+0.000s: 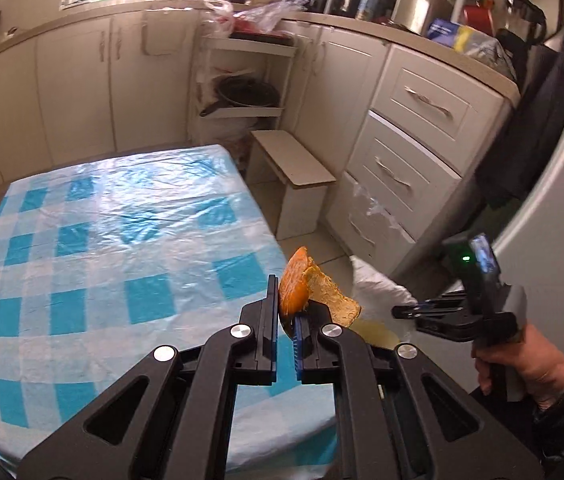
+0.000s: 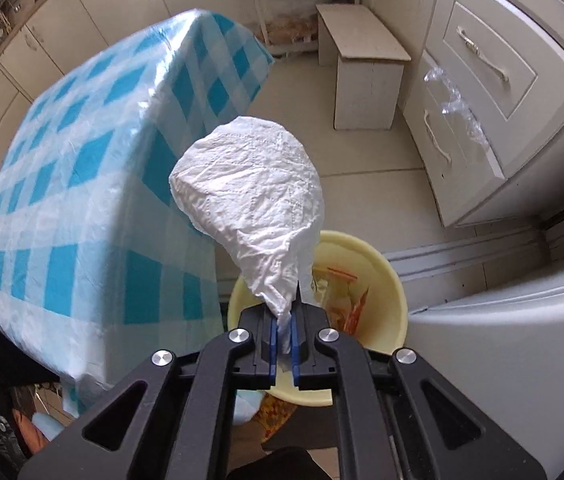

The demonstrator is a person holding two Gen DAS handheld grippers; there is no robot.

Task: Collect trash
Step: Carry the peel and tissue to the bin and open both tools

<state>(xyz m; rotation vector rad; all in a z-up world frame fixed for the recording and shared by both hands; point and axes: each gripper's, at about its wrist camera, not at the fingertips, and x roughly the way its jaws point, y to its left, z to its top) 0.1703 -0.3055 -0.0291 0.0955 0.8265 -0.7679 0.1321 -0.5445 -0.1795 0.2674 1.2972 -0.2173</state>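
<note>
My left gripper point(image 1: 287, 308) is shut on a piece of orange peel point(image 1: 296, 288), held in the air past the right edge of the table. My right gripper point(image 2: 284, 320) is shut on a crumpled white tissue point(image 2: 254, 200), which hangs over a pale yellow bin point(image 2: 396, 292) on the floor. The bin holds orange and clear wrappers point(image 2: 348, 304). In the left wrist view the right gripper point(image 1: 402, 312) shows at the right in a person's hand point(image 1: 522, 368), with the tissue point(image 1: 378, 292) at its tip and the bin point(image 1: 378, 334) just below.
A table under a blue and white checked plastic cloth point(image 2: 82, 180) stands left of the bin. A small white stool point(image 2: 362, 60) is farther back, white drawers point(image 2: 482, 80) are to the right, and a white appliance point(image 2: 502, 340) sits close beside the bin.
</note>
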